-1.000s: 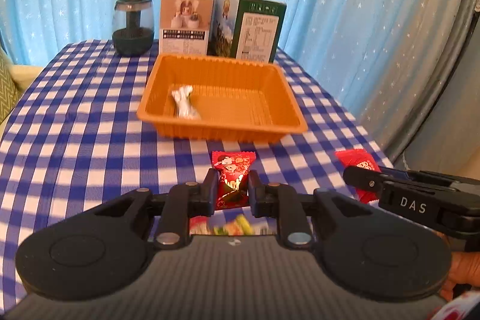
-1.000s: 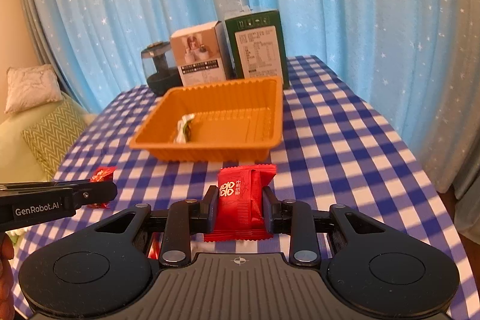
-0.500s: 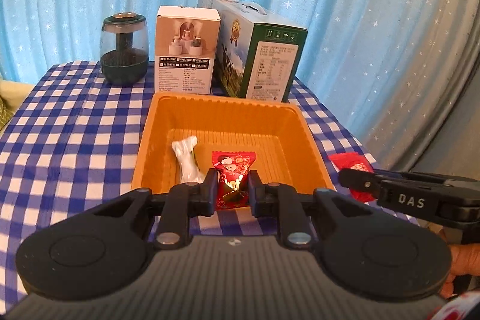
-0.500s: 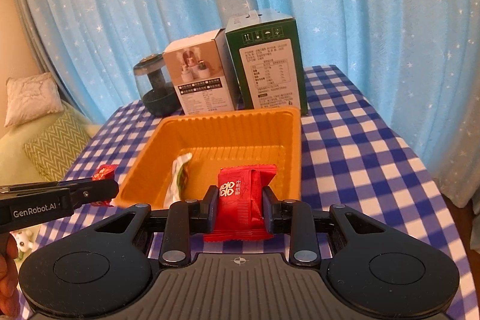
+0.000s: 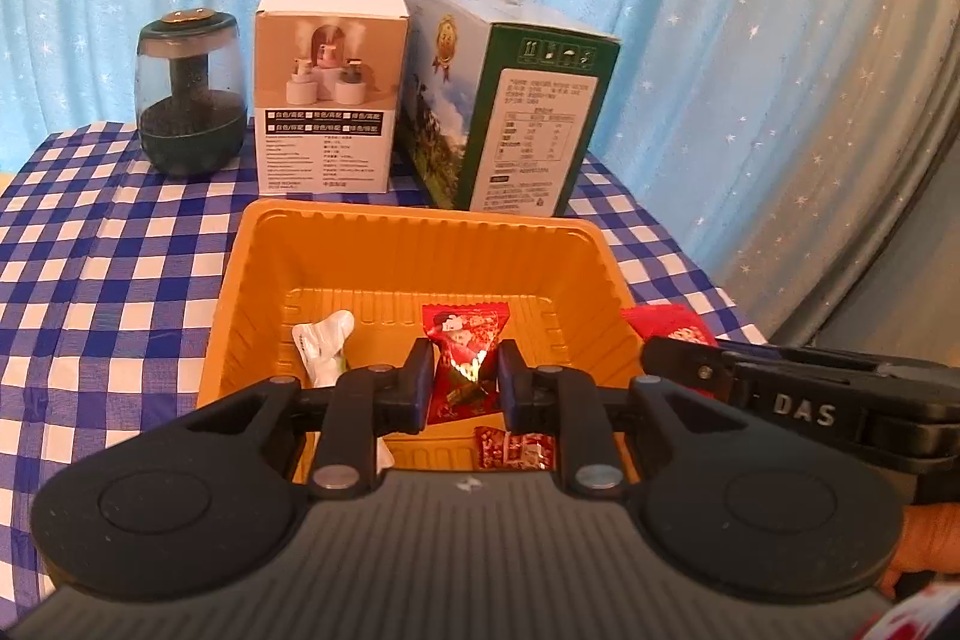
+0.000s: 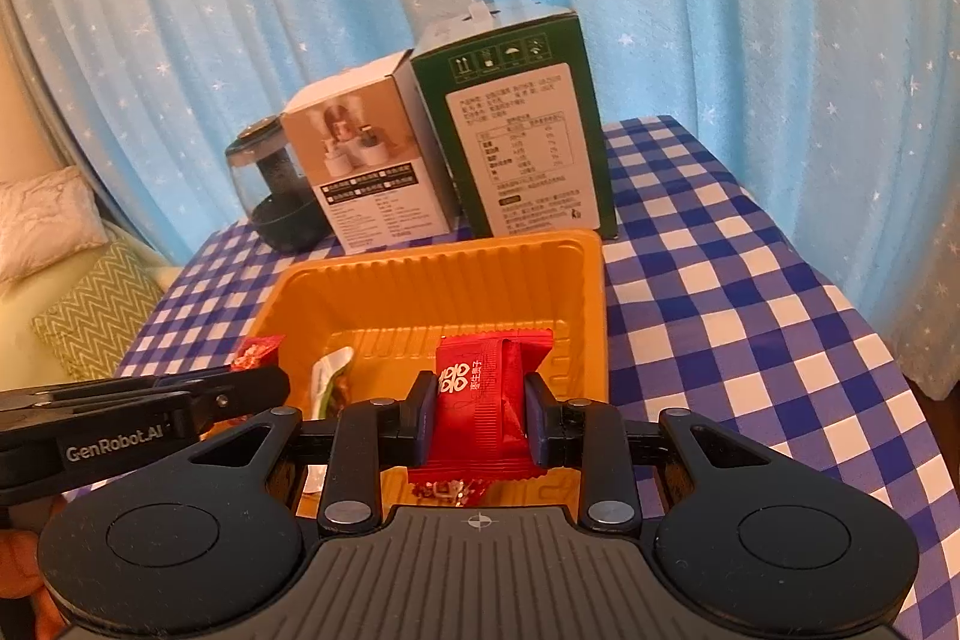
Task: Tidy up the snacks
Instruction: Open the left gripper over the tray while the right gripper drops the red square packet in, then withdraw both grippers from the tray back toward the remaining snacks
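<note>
My left gripper (image 5: 461, 381) is shut on a small red candy (image 5: 463, 340) and holds it over the orange tray (image 5: 420, 244). My right gripper (image 6: 480, 415) is shut on a red snack packet (image 6: 486, 388) and holds it over the same tray (image 6: 444, 274), near its right side. In the tray lie a white wrapped sweet (image 5: 321, 340) and another red candy (image 5: 515, 449) under my left gripper. The right gripper and its packet (image 5: 666, 325) show at the right of the left wrist view. The left gripper with its candy (image 6: 258, 352) shows at the left of the right wrist view.
Behind the tray stand a dark glass jar (image 5: 191, 100), a white box (image 5: 327, 100) and a green box (image 5: 510, 100). The table has a blue-and-white checked cloth (image 6: 720, 310). Blue starred curtains hang behind. A sofa with cushions (image 6: 90, 316) is at the left.
Both grippers have moved forward from the table's near part to over the tray, each still holding its snack. The tray now sits directly below them.
</note>
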### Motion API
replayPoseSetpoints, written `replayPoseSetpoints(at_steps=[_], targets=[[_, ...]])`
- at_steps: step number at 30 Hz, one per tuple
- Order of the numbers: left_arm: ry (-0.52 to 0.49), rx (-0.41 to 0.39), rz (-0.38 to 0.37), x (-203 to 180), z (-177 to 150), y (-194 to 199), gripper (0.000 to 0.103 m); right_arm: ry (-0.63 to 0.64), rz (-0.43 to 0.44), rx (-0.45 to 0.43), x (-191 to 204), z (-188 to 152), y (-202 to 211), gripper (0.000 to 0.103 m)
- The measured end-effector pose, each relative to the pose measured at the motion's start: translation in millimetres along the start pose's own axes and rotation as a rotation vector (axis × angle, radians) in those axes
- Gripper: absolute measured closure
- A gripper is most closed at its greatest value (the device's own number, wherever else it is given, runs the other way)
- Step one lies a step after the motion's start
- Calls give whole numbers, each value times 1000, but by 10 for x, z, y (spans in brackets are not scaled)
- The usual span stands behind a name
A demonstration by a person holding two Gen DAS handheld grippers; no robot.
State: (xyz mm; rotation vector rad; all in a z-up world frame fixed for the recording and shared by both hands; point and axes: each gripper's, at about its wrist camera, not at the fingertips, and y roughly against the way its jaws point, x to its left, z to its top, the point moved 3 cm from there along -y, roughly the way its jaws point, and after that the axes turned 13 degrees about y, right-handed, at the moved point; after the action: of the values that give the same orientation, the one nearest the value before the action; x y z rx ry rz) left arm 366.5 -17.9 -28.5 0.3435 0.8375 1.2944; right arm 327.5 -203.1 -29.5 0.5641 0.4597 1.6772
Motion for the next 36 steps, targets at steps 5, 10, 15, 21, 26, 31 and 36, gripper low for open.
replayPoseSetpoints(at_steps=[5, 10, 15, 21, 26, 31, 36], targets=[[17, 2, 7, 90, -27, 13, 78, -11, 6, 3, -54, -20, -26, 72], [44, 0, 16, 218, -88, 114, 71, -17, 11, 8, -47, -18, -54, 72], [63, -17, 31, 318, -128, 263, 66, -30, 64, -16, -9, 47, -84, 72], [66, -46, 41, 368, -242, 513, 52, -60, 68, -53, -22, 59, 79, 44], [71, -51, 38, 360, -433, 745, 44, -98, 39, -36, -37, -125, 343, 44], [71, -55, 43, 316, -695, 1023, 39, -141, 23, -9, 46, -481, 698, 42], [77, -46, 71, 337, -985, 1275, 36, -141, 19, 19, 194, -823, 1040, 42]])
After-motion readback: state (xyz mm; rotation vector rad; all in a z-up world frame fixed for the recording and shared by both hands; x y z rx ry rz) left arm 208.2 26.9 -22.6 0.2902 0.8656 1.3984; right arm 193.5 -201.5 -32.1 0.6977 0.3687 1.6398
